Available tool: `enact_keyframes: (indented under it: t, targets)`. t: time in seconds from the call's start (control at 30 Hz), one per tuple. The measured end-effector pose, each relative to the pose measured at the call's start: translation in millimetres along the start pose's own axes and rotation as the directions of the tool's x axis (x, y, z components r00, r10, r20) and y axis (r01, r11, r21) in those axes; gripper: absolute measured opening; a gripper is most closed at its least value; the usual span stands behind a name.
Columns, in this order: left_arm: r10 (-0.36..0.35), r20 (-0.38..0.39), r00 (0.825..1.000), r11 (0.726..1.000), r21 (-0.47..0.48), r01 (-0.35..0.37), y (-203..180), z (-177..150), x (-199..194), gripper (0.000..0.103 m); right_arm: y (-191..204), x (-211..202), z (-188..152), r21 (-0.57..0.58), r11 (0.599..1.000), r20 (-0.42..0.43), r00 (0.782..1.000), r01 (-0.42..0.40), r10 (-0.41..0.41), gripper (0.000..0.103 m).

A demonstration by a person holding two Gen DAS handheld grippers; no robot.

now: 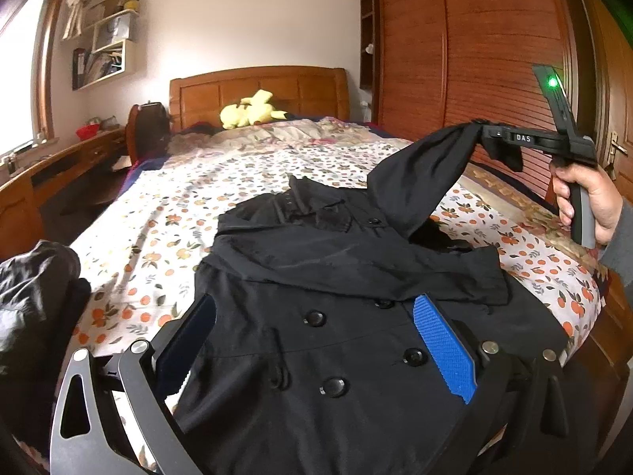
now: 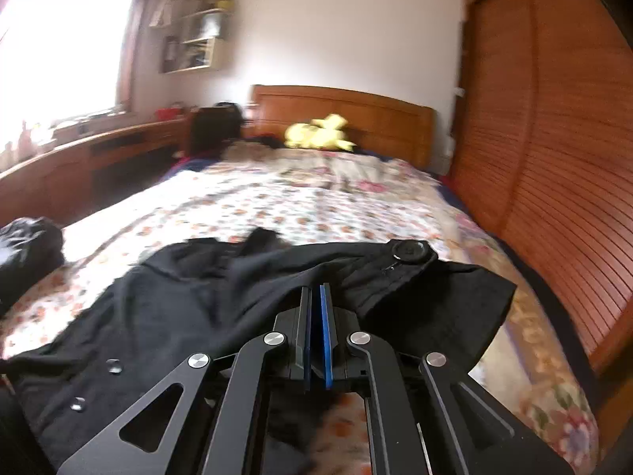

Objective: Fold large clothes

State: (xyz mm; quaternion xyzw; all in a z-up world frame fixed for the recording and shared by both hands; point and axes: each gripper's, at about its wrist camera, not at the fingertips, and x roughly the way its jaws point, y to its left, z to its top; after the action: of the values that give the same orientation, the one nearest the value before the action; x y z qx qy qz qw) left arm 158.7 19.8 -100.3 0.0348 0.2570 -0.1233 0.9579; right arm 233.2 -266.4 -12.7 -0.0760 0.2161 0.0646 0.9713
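Note:
A large black double-breasted coat (image 1: 336, 289) lies front up on the bed (image 1: 178, 206), collar toward the headboard. My left gripper (image 1: 316, 340) is open and empty, hovering low over the coat's buttoned front. My right gripper (image 1: 484, 132) is at the right, held by a hand, shut on the cuff of the coat's right sleeve (image 1: 419, 174) and lifting it above the bed. In the right wrist view the right gripper (image 2: 315, 297) has its pads closed on black cloth, and the cuff (image 2: 411, 273) with a button drapes across the fingers. The coat (image 2: 170, 304) spreads below.
A dark bundle of clothes (image 1: 35, 289) lies at the bed's left edge. A yellow plush toy (image 1: 247, 113) sits by the wooden headboard (image 1: 257, 91). A wooden wardrobe (image 1: 474, 47) stands along the right and a desk (image 1: 59, 170) along the left.

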Motion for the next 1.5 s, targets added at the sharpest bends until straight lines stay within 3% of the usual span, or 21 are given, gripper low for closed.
enact_keyframes:
  t: [0.2,0.67,0.8,0.9,1.1,1.5]
  targets:
    - [0.02,0.007,1.0,1.0,-0.008,-0.02,12.3,-7.0,-14.9,0.101,52.1,-5.9,2.3,-0.074,0.994,0.001,0.997,-0.075,0.075,0.004]
    - [0.048,0.014,0.999,0.999,-0.021,-0.047,26.1,-17.5,-40.9,0.101,127.3,-5.7,-0.9,-0.199,0.96,-0.072,0.98,-0.197,0.186,0.005]
    - [0.061,0.012,0.998,0.998,-0.028,-0.061,33.7,-21.1,-45.5,0.101,151.2,-7.6,0.1,-0.227,0.947,-0.09,0.973,-0.229,0.214,0.015]
    - [0.07,0.006,0.998,0.997,-0.034,-0.07,38.8,-22.4,-48.0,0.101,162.3,-21.9,3.7,-0.248,0.939,-0.04,0.971,-0.237,0.235,0.06]
    - [0.08,-0.003,0.997,0.996,-0.034,-0.08,42.3,-24.5,-50.2,0.101,167.1,-39.8,10.2,-0.256,0.933,-0.021,0.967,-0.252,0.255,0.06]
    - [0.033,-0.044,0.998,0.999,-0.017,-0.034,18.4,-32.1,-20.6,0.101,134.3,-25.5,-21.0,-0.173,0.957,-0.083,0.972,-0.232,0.221,0.058]
